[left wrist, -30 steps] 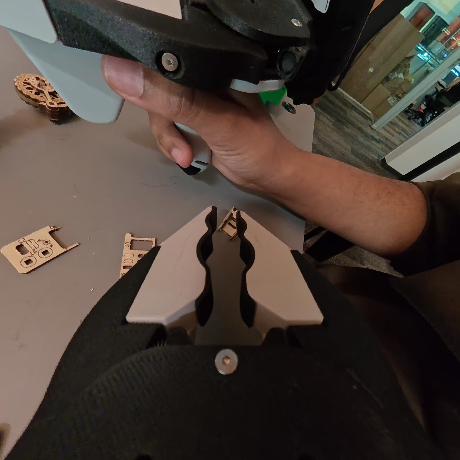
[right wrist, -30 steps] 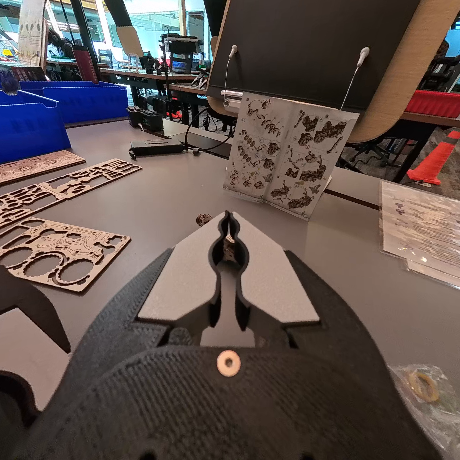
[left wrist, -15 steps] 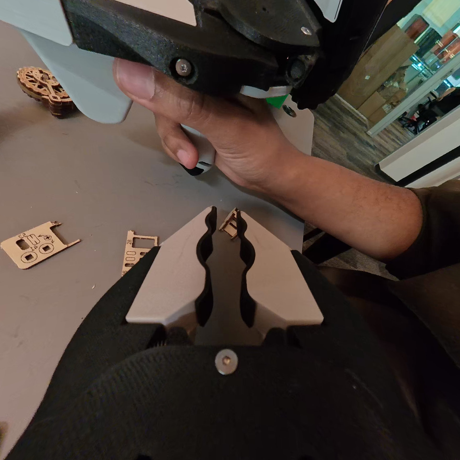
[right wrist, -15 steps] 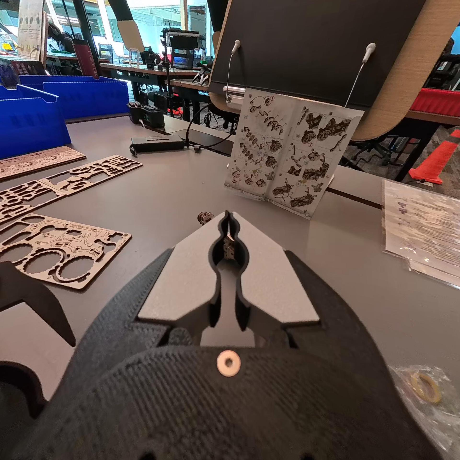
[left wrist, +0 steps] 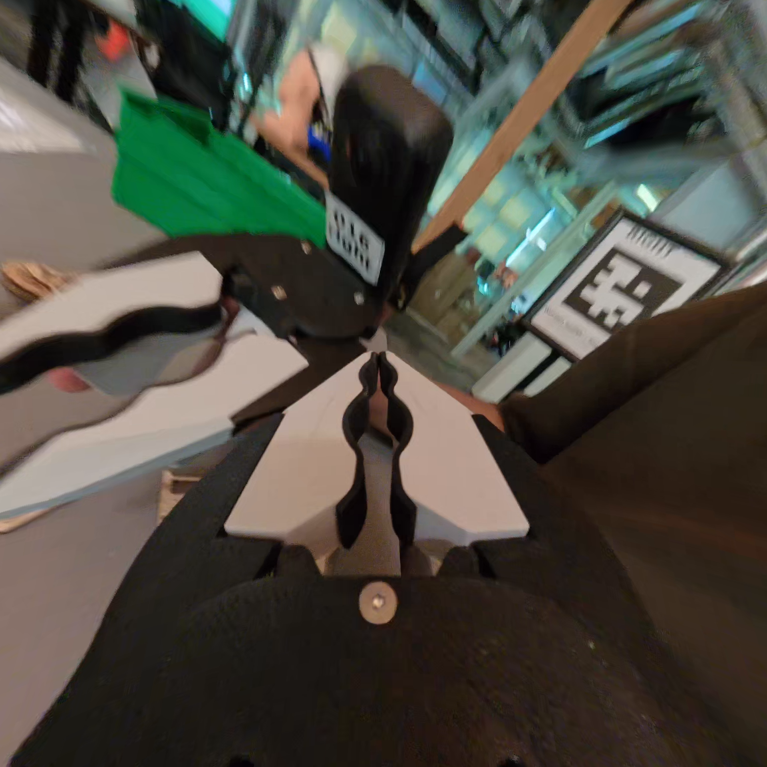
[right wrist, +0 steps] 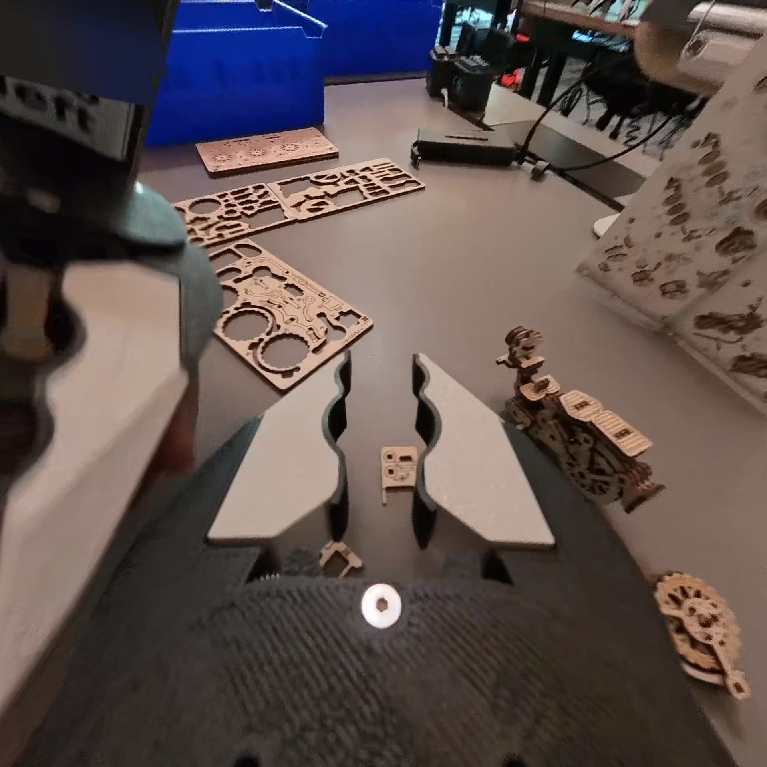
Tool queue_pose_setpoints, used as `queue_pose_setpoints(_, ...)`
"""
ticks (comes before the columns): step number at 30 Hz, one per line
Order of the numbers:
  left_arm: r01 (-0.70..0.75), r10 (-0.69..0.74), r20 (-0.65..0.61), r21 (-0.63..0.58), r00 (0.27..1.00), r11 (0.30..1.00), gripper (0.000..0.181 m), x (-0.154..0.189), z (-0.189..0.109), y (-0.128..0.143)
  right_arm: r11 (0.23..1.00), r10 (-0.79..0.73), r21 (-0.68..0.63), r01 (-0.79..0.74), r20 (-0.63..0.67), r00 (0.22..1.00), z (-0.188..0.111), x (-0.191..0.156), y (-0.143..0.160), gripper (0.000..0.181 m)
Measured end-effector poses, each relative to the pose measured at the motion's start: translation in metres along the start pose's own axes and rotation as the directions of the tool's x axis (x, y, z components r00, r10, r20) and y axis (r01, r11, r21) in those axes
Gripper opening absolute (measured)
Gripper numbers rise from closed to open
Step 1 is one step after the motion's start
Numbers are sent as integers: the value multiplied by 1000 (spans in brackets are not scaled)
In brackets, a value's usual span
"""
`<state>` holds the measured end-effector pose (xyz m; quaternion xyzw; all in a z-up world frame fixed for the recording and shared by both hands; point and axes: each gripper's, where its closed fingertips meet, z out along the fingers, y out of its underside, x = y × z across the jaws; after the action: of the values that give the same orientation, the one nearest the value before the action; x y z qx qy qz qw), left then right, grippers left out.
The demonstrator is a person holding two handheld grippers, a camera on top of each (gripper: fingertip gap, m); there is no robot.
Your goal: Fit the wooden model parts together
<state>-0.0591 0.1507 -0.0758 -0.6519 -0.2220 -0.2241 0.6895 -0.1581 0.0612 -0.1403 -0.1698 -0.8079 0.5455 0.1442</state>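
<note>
Wooden model (right wrist: 577, 431) stands right of flat part (right wrist: 399, 467) on table (right wrist: 456, 290).

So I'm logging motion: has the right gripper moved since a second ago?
Yes. The right gripper has tipped down and opened; the instruction sheet, earlier straight ahead, now sits far right.

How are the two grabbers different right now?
The right gripper has its jaws wide apart, while the left gripper has its tips shut together. The right gripper points down at the grey table, above a small flat wooden piece; the left gripper is tipped up toward the room, with nothing seen between its tips. Both have pale grey fingers with wavy black pads on a black body.
</note>
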Motion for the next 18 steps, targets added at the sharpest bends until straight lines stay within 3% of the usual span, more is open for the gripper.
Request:
queue_pose_setpoints(1, -15, 15, 8, 69, 1000, 997, 0, -1, -12, -17, 1000, -12, -9, 12, -7, 1000, 0, 3, -1, 30)
queue_pose_setpoints(5, -46, 25, 69, 315, 997, 948, 0, -23, -86, -87, 994, -40, -101, 45, 47, 998, 9, 4, 0, 38)
queue_pose_setpoints(7, -93, 11, 228, 352, 974, 932, 0, -59, -135, -107, 989, -70, -122, 84, 117, 991, 21, -8, -6, 47)
queue_pose_setpoints(9, -197, 9, 466, 356, 885, 913, 0, -101, -187, -114, 978, -96, -165, 131, 207, 974, 38, -27, -8, 59)
queue_pose_setpoints(11, -224, -36, 560, 390, 828, 893, 0, -119, -221, -119, 952, -137, -227, 204, 278, 951, 57, -42, -2, 74)
queue_pose_setpoints(13, -209, -55, 555, 401, 830, 892, 0, -124, -227, -120, 925, -182, -266, 270, 312, 932, 74, -48, 6, 96)
queue_pose_setpoints(18, -192, -35, 580, 325, 814, 926, 0, -134, -215, -107, 880, -181, -346, 325, 389, 903, 94, -59, 20, 109)
